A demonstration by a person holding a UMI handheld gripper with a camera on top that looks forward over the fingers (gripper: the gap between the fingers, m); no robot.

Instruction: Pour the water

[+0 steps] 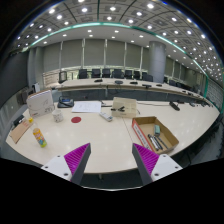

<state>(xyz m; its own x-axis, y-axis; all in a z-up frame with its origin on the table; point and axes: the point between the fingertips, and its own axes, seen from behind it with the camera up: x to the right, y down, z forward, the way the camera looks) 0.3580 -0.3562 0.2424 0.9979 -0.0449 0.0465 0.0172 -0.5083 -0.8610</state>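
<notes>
My gripper is open and empty, its magenta pads held wide apart above the near part of a large pale table. A small yellowish bottle with a green cap stands far ahead to the left of the fingers. A small red object, perhaps a cup, sits beyond the bottle. A small white item lies further ahead near the table's middle. Nothing stands between the fingers.
An open cardboard box with coloured things inside sits ahead to the right. Another small box, a white sheet and a white box lie further back. Chairs line the far side of the table.
</notes>
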